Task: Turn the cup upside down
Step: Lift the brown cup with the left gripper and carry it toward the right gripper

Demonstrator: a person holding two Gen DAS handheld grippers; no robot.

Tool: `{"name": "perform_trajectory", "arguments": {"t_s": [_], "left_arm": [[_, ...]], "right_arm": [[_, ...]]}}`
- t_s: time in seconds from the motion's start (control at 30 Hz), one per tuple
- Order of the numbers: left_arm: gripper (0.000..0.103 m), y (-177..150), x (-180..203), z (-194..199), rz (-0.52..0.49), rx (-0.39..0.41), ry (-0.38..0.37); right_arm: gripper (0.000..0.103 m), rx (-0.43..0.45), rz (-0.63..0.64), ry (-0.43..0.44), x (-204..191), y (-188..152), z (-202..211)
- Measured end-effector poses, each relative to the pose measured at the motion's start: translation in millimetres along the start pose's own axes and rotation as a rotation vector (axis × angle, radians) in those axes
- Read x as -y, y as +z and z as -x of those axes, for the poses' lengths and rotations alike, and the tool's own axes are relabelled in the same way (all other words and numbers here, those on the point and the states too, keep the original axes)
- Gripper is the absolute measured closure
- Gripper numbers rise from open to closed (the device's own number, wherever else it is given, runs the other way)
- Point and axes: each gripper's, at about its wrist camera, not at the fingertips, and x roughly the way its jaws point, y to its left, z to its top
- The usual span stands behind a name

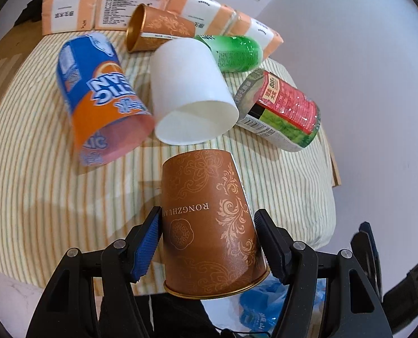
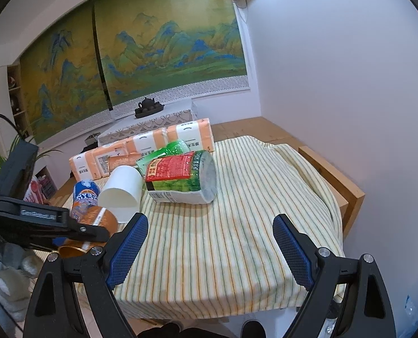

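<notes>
Our left gripper (image 1: 209, 242) is clamped on the brown cup (image 1: 209, 225): one blue ribbed pad (image 1: 148, 246) presses its left wall and the dark opposite pad (image 1: 268, 242) its right. We hold the cup upside down, gold rim toward the camera and below, closed base pointing away toward the middle of the table; its long axis runs along our fingers, tilted slightly. The lettering on it reads inverted. It hangs over the near edge of the striped cloth (image 1: 39, 169) that covers the table.

Our right gripper (image 2: 210, 242) holds nothing, its two blue pads spread wide apart above the near edge of the cloth, pointing toward the far edge.

Beyond the held cup we count three more cups, all on their sides: a white cup (image 1: 190, 93) near the centre with its mouth toward us, a blue-and-orange cup (image 1: 101, 98) just beside it to the left, and a second brown cup (image 1: 158, 28) farther back, gold inside showing. There are two bottles lying down: a red-and-green labelled bottle (image 1: 282, 109) toward the right edge, and a green bottle (image 1: 234, 52) behind the white cup. Along the far edge lies one row of orange-and-white tissue packs (image 1: 96, 8).
</notes>
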Motion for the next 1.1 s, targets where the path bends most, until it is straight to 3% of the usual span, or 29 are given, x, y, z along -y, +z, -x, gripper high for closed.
{"name": "perform_trajectory", "arguments": {"t_s": [0.23, 0.33, 0.43, 0.83, 1.1], "left_arm": [[0.032, 6.7, 1.8, -9.8, -0.019, -0.013, 0.024], [0.020, 8.4, 1.4, -8.9, -0.016, -0.003, 0.025], [0.019, 7.4, 2.5, -2.9, -0.033, 0.020, 0.035], [0.019, -26.7, 7.8, 53.8, -0.156, 0.226, 0.143], [0.013, -54.2, -16.2, 81.5, -0.143, 0.295, 0.165]], "right_arm": [[0.015, -0.007, -0.012, -0.010, 7.2, -1.2, 0.7], [0.015, -0.014, -0.014, -0.009, 7.7, -2.4, -0.1], [0.015, -0.015, -0.005, -0.009, 5.5, -1.7, 0.4], [0.012, -0.058, 0.020, 0.039, -11.9, 7.1, -6.2], [0.010, -0.149, 0.088, 0.115, -43.0, 20.1, -28.6]]}}
